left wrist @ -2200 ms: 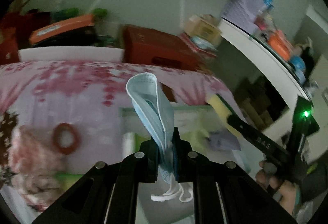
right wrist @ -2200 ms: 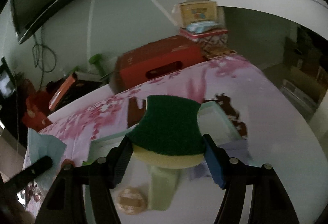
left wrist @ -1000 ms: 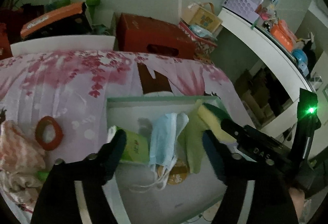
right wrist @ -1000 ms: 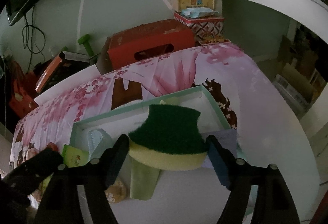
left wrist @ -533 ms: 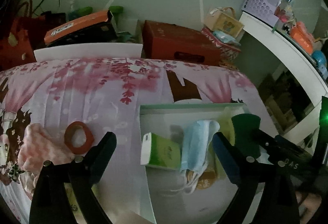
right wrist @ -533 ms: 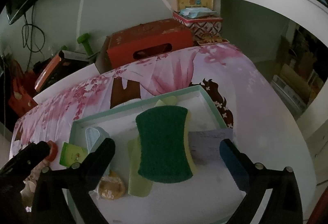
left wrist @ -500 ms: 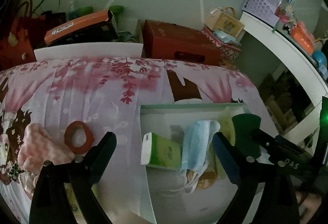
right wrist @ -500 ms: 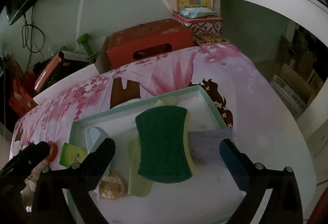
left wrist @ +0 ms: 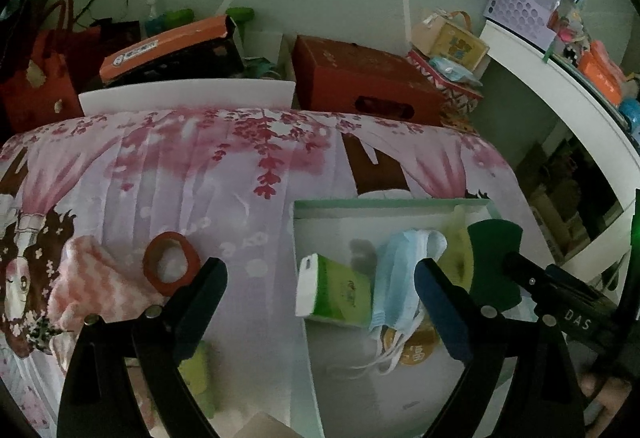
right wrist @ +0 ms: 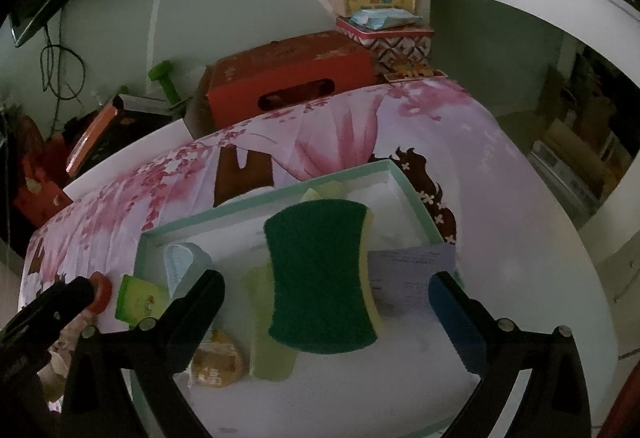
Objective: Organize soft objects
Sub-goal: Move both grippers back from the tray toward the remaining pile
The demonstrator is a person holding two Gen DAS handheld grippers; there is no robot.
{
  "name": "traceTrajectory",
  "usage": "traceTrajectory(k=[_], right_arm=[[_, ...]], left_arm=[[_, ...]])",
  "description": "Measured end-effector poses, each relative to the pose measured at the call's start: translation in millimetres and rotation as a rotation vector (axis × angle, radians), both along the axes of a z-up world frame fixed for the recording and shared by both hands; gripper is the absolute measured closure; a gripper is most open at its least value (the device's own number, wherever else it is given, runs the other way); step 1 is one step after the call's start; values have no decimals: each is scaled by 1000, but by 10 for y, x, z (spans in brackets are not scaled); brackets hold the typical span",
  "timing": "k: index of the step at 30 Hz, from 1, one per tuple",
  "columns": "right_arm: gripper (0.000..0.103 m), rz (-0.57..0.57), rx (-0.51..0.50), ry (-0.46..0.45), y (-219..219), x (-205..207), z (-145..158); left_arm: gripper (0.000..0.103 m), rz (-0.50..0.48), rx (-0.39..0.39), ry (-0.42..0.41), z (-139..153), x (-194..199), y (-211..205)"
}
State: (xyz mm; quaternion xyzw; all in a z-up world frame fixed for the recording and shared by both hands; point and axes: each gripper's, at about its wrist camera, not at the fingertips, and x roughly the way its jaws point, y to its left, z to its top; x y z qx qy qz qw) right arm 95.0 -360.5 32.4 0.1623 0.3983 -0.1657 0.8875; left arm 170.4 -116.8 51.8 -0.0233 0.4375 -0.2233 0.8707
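Green sponge [right wrist: 320, 278] and mask [left wrist: 400, 274] lie inside the tray [right wrist: 260, 197]; my left gripper [left wrist: 320, 278] and right gripper [right wrist: 326, 290] gape empty, pink cloth [left wrist: 88, 278] left of it remains.

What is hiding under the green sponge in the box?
The green sponge lies across a light green cloth and the corner of a white paper. Anything beneath its middle is covered.

Sponge [right wrist: 320, 278] in tray [right wrist: 256, 203], mask [right wrist: 182, 262] and tissue pack [right wrist: 138, 298] to its left, paper [right wrist: 408, 270] to its right
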Motion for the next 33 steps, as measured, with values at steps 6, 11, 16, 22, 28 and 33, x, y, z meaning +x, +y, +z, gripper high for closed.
traceTrajectory(k=[6,11,16,22,28,33], right_arm=[[0,51,1,-41,175,31,91],[0,102,19,-98,379,67,192],[0,177,42,-138,656,125,267],[0,304,68,-175,1102,213,328],[0,417,62,-166,1568,310,301],[0,521,75,-141,2006,367,206]], left_arm=[[8,49,6,-21,114,-10,241],[8,135,-2,-37,203,-3,596],[8,234,-1,-30,203,-6,1016],[8,377,-32,0,145,-41,1621],[8,514,-25,26,70,-88,2144],[8,545,-13,80,-56,-99,2305]])
